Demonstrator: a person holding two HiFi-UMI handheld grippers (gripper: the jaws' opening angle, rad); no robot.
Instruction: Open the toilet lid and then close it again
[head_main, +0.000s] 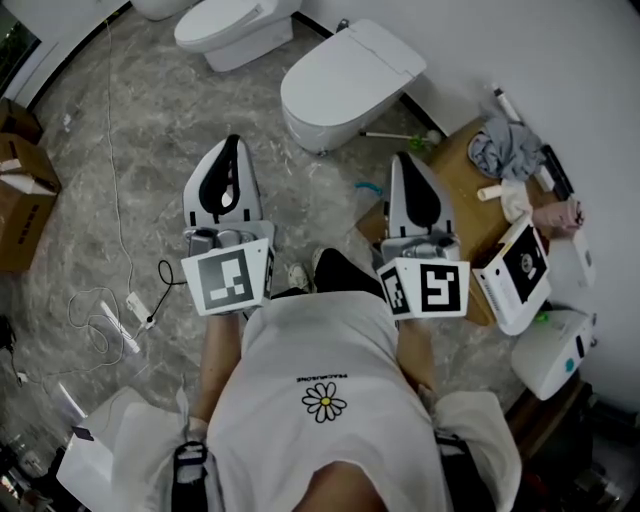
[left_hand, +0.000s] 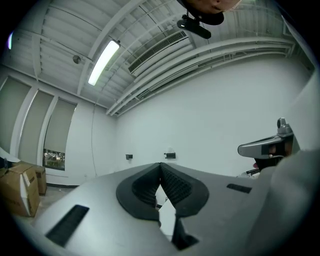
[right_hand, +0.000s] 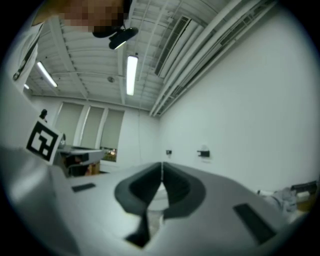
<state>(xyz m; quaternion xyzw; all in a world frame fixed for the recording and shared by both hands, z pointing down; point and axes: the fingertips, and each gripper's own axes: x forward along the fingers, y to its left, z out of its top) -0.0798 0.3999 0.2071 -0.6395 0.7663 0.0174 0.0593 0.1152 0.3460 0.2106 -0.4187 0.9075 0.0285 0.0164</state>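
Holding your left gripper (head_main: 232, 150) and right gripper (head_main: 404, 162) pressed together and empty, you stand well apart from the toilet lid (head_main: 345, 72), lying flat and shut at one o'clock, so opening and closing both look undone, unless already finished.

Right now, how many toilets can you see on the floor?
2 for sure. The nearest toilet, lid down, stands ahead of the right gripper. The second toilet is beyond it at the top edge. A cut-off white shape left of that may be a third.
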